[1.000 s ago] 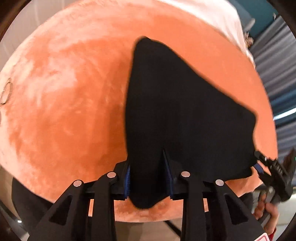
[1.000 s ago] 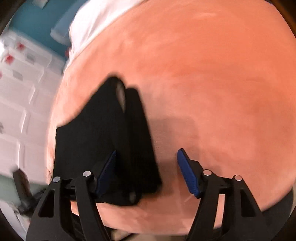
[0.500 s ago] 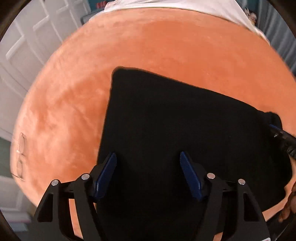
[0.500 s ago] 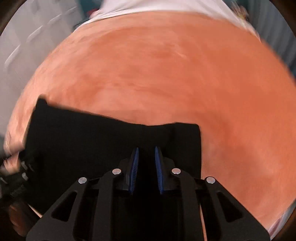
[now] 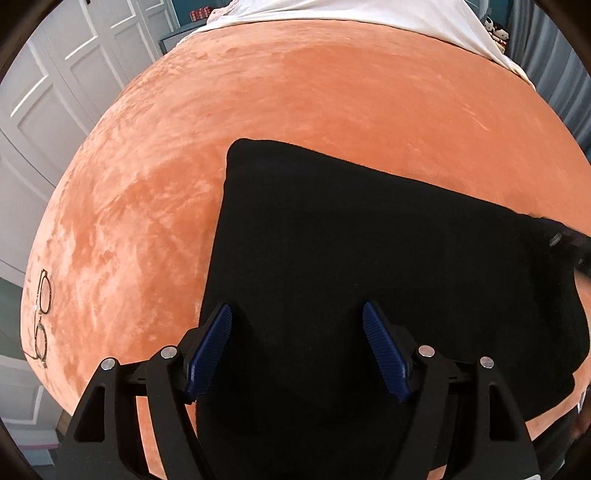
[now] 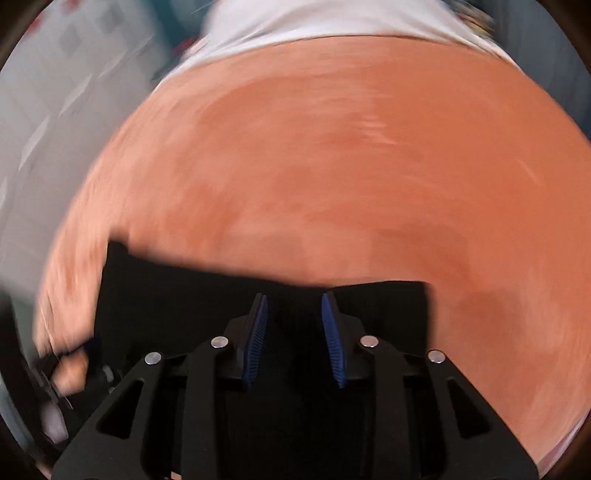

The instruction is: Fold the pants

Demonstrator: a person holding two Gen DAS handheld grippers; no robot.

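The black pants (image 5: 369,258) lie folded flat on the orange bedspread (image 5: 295,92), near its front edge. My left gripper (image 5: 297,314) hovers over their near left part with its blue pads wide apart and nothing between them. In the blurred right wrist view the pants (image 6: 184,295) fill the lower left. My right gripper (image 6: 293,302) sits over their far right edge, pads partly apart, with no cloth pinched. The right gripper's tip also shows at the right edge of the left wrist view (image 5: 569,240).
A pair of glasses (image 5: 42,314) lies at the bedspread's left edge. White sheet or pillow (image 5: 351,14) lies at the far end of the bed. White panelled doors (image 5: 44,92) stand to the left, grey curtains (image 5: 569,74) to the right.
The left gripper let go of the pants and opened wide. The right gripper closed on the pants' right edge, then opened partway. The pants went from hanging to lying flat.
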